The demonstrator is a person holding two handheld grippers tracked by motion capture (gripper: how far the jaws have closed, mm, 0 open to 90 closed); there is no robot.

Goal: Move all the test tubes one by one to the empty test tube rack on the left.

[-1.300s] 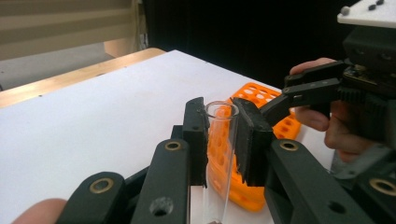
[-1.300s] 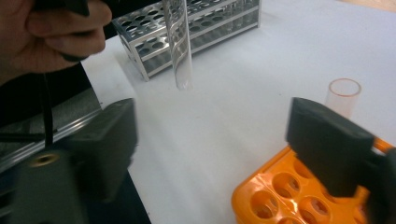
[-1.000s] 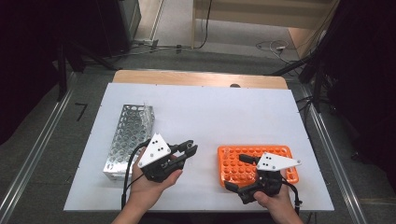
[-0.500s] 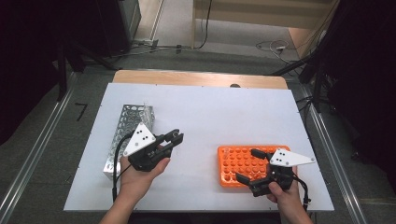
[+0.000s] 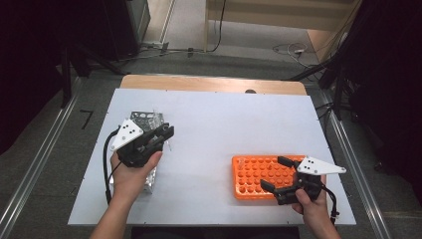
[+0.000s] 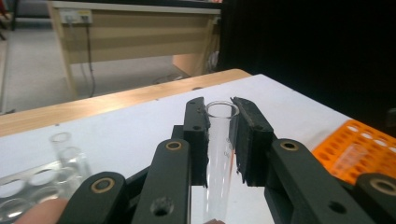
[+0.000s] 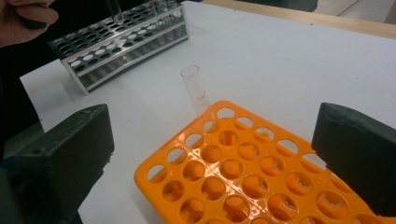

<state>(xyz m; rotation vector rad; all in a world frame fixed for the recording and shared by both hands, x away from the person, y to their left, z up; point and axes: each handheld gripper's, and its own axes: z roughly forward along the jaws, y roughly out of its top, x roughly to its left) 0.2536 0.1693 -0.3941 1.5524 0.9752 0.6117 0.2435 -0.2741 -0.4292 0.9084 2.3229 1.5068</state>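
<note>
Left gripper (image 6: 219, 140) pinches a glass tube (image 6: 218, 154) between its jaws, frame centre, above the metal rack (image 5: 144, 119); right gripper (image 5: 276, 174) spread over the orange rack (image 5: 249, 174). Loose pinch could drop it.

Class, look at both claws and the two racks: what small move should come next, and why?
Probably carry the glass tube, clamped in the left claw over the metal rack, across to the orange rack, which holds one tube and many empty holes; the right claw waits open.

Lower end of glass tube (image 6: 219, 158) being cut off by bottom edge, left gripper view. Metal rack (image 5: 144, 119) being partly hidden by left gripper (image 5: 161, 135) and hand (image 5: 130, 174), high view.
</note>
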